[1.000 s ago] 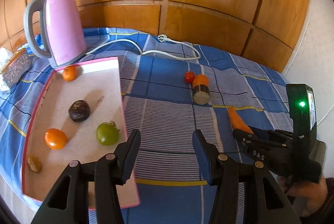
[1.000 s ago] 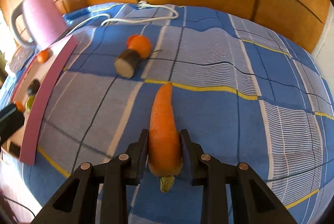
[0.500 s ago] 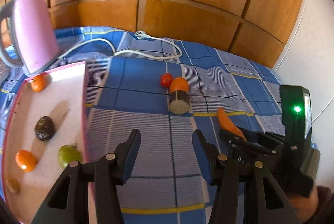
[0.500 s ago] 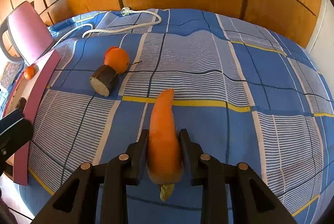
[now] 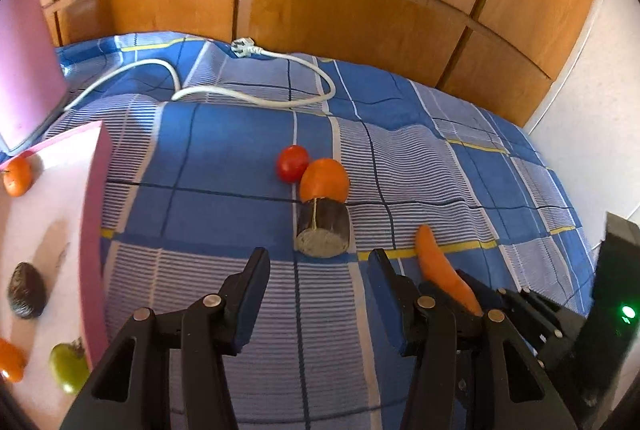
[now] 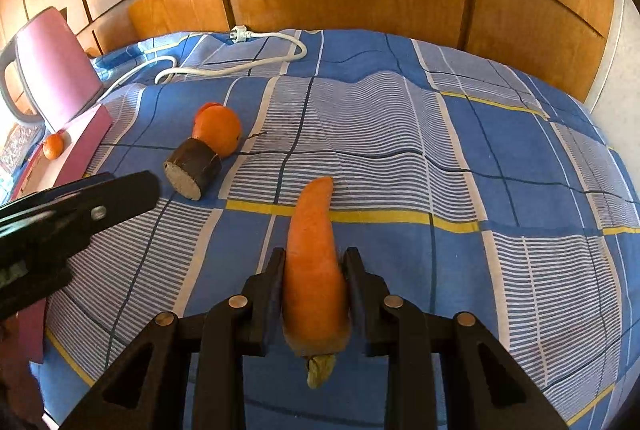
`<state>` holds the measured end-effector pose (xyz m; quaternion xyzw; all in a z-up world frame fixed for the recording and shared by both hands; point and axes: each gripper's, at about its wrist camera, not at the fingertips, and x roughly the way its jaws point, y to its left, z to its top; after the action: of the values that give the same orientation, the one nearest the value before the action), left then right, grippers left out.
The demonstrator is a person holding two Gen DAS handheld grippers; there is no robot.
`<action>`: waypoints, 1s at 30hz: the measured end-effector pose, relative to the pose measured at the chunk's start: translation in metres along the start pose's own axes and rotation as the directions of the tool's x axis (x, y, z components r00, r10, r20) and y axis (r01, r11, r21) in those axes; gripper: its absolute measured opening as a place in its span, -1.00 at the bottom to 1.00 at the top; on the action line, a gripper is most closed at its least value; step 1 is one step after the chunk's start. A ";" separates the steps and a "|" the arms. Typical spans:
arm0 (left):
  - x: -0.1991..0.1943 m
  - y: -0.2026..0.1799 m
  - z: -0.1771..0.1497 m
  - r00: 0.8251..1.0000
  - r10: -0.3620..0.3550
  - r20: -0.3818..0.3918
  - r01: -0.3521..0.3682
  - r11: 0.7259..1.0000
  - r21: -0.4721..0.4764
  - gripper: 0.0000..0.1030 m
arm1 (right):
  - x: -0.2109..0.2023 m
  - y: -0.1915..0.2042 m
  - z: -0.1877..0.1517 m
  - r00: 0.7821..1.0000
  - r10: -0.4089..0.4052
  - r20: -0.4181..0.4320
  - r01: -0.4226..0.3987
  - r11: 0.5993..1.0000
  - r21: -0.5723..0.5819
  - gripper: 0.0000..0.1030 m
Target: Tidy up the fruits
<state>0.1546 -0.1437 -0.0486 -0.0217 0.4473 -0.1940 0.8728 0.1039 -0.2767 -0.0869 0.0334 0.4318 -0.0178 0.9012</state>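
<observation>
Since a second earlier the left wrist view had swung rightward: the tray (image 5: 94, 230), which had filled the lower left, now showed only its right wall and a strip of floor, and the kettle (image 5: 24, 69) had slid to the frame edge. On that strip lay a tangerine (image 5: 17, 177), a dark fruit (image 5: 26, 290), another orange fruit (image 5: 10, 360) and a green tomato (image 5: 68, 370). The left gripper (image 5: 318, 294) hung wide open and empty over the checked cloth (image 5: 224, 165), closer than before to the cluster ahead: a red tomato (image 5: 293, 163) touching an orange (image 5: 324, 181), which touched a dark cut stub (image 5: 322, 230). A white cable (image 5: 256, 97) lay well behind them. To the right, the right gripper (image 6: 314, 278) stayed clamped on the carrot (image 6: 314, 262), gripping its thick end, tip pointing forward over the cloth, as it had a second before. The left gripper's finger intruded at the left of the right wrist view, between the carrot and the tray.
</observation>
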 end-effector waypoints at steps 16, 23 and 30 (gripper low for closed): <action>0.039 0.002 0.011 0.998 -0.021 -0.054 0.018 0.999 -0.051 -0.33 | 0.000 -0.001 -0.005 0.999 0.002 0.037 -0.002 1.000 0.014 -0.43; 0.019 0.008 -0.013 0.999 -0.013 -0.042 0.011 0.999 -0.051 -0.33 | 0.001 -0.001 -0.006 0.999 0.006 0.036 -0.006 1.000 0.011 -0.42; -0.009 0.004 -0.052 1.000 0.015 -0.016 -0.016 0.999 -0.028 -0.33 | 0.002 -0.003 -0.006 0.999 0.015 0.032 -0.016 1.000 0.016 -0.42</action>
<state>0.1103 -0.1296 -0.0734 -0.0290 0.4570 -0.1811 0.8704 0.1003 -0.2789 -0.0919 0.0437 0.4170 -0.0148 0.9077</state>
